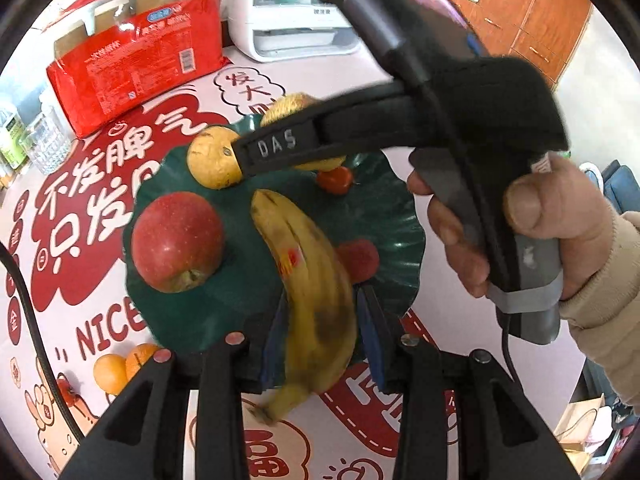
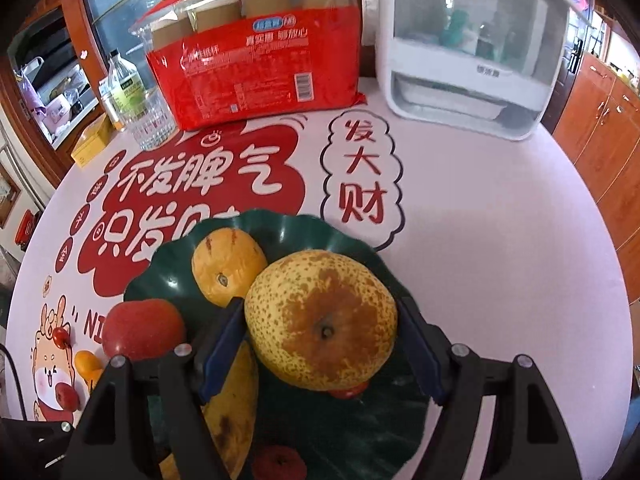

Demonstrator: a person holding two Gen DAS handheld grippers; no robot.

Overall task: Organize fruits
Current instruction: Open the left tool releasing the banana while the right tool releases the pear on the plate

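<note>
A dark green scalloped plate on the table holds a red apple, an orange-yellow fruit, small red fruits and a banana. My left gripper is shut on the banana, whose far end lies over the plate. My right gripper is shut on a speckled yellow pear and holds it over the plate. The right gripper also shows in the left wrist view, with the pear mostly hidden behind it.
A red bag of paper cups and a white appliance stand at the back. A glass and a bottle stand at the back left. The tablecloth has red printing.
</note>
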